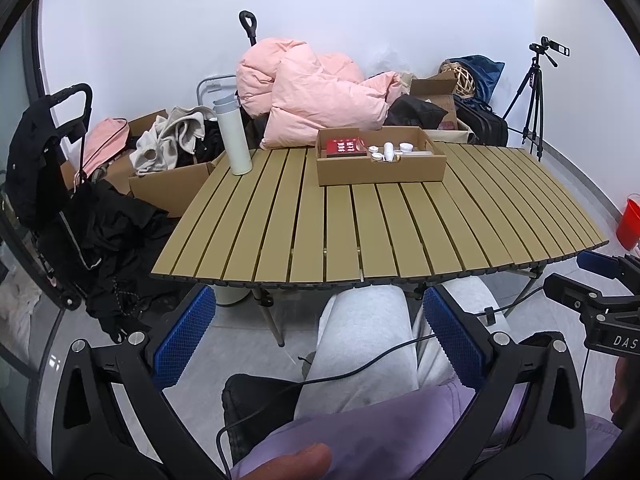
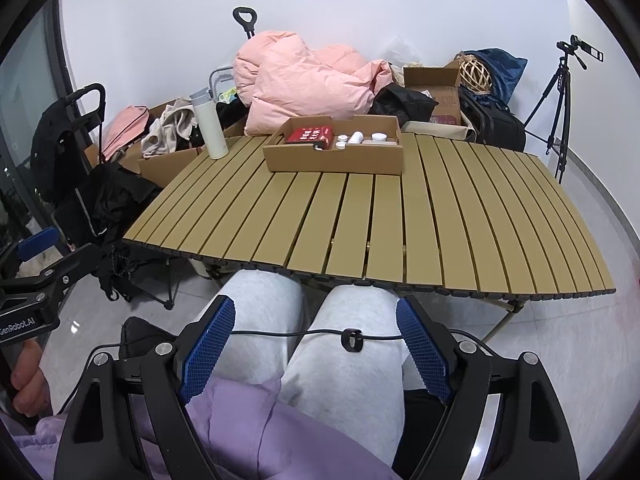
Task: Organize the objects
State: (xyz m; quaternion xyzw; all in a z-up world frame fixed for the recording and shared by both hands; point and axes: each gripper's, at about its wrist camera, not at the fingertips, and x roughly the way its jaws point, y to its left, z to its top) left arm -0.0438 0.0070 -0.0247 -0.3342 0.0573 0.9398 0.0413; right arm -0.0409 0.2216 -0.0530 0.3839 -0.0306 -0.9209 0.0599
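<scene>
A shallow cardboard box (image 1: pixel 380 170) (image 2: pixel 336 162) stands at the far side of the slatted table (image 1: pixel 360 232) (image 2: pixel 400 220). It holds a red packet (image 1: pixel 345 147) (image 2: pixel 310 135) and several small white jars and bottles (image 1: pixel 390 151) (image 2: pixel 356 138). A tall white flask (image 1: pixel 234 136) (image 2: pixel 210 124) stands upright at the table's far left corner. My left gripper (image 1: pixel 318 332) is open and empty, held low over the person's lap, short of the table's near edge. My right gripper (image 2: pixel 316 344) is also open and empty over the knees.
A pink duvet (image 1: pixel 312 96) (image 2: pixel 304 80), clothes and cardboard boxes are piled behind the table. A black cart with dark clothes (image 1: pixel 60 184) stands at the left. A tripod (image 1: pixel 532 92) (image 2: pixel 560 100) stands at the right, and a red bucket (image 1: pixel 630 220) beside it.
</scene>
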